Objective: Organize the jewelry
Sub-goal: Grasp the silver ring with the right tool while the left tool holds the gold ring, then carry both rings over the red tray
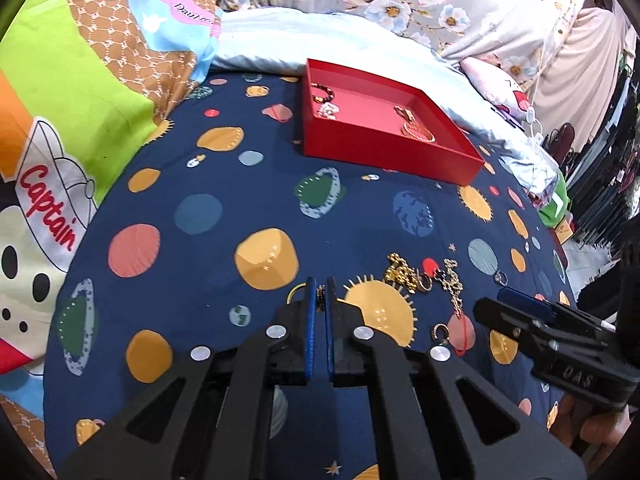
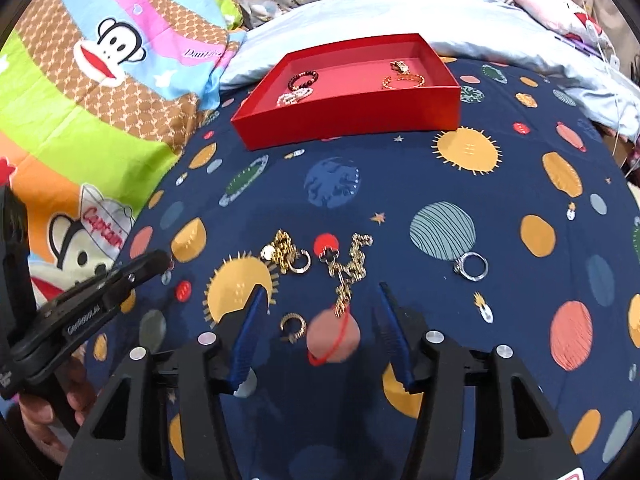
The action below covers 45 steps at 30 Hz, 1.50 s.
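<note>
My left gripper (image 1: 320, 282) is shut on a small dark-and-gold piece of jewelry (image 1: 320, 295), pinched near the tips of its blue pads just above the bedsheet. My right gripper (image 2: 322, 292) stands open over loose pieces on the sheet. A small gold ring (image 2: 293, 326) and the tail of a gold chain with a black clover (image 2: 348, 270) lie between its fingers, and neither pad touches them. A gold chain with a pearl (image 2: 282, 254) and a silver ring (image 2: 472, 266) lie nearby. The red box (image 2: 348, 120) beyond holds bead, pearl and gold bracelets.
Everything lies on a navy planet-print sheet (image 1: 208, 168). A bright cartoon quilt (image 1: 72, 100) is bunched along the left, and a pale blue pillow (image 1: 320, 36) sits behind the box. In the right wrist view my left gripper (image 2: 158, 259) reaches in from the left.
</note>
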### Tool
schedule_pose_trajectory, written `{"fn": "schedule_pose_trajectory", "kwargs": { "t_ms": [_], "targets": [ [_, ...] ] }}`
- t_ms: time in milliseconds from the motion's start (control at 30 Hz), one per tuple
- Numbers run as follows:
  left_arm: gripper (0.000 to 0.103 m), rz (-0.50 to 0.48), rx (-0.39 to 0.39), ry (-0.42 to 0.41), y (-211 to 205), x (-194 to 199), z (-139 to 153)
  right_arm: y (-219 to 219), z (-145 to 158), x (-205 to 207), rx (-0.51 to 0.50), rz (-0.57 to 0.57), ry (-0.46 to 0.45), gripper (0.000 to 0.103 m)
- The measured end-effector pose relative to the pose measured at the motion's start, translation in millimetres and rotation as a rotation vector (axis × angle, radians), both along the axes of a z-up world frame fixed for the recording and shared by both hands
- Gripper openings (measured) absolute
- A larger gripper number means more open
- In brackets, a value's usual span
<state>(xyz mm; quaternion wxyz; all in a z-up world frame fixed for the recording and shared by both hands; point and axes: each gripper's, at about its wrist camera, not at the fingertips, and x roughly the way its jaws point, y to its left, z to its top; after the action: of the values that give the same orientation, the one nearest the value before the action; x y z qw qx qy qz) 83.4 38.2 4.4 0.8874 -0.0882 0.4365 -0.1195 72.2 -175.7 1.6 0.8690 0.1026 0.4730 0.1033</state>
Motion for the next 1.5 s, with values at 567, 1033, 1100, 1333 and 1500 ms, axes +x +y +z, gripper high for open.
{"fn": "schedule_pose_trajectory", "kwargs": {
  "t_ms": [567, 1033, 1100, 1333, 1500],
  "targets": [
    [0.003, -0.029, -0.02, 0.009, -11, 4, -1, -74, -14, -6, -0.053, -0.172, 0.037, 0.048],
    [0.003, -0.033, -0.006, 0.02, -16, 7, -1, -68, -29, 24, -0.122, -0.158, 0.022, 0.023],
    [0.003, -0.037, -0.006, 0.022, -18, 7, -2, -67, -30, 23, -0.129, -0.158, 0.017, 0.023],
    [0.003, -0.042, -0.017, 0.022, -20, 7, 1, -68, -23, 17, -0.118, -0.155, 0.003, 0.023],
    [0.003, -0.043, -0.03, 0.005, -21, 14, 13, -71, 2, 14, -0.071, -0.157, -0.045, 0.023]
  ]
}}
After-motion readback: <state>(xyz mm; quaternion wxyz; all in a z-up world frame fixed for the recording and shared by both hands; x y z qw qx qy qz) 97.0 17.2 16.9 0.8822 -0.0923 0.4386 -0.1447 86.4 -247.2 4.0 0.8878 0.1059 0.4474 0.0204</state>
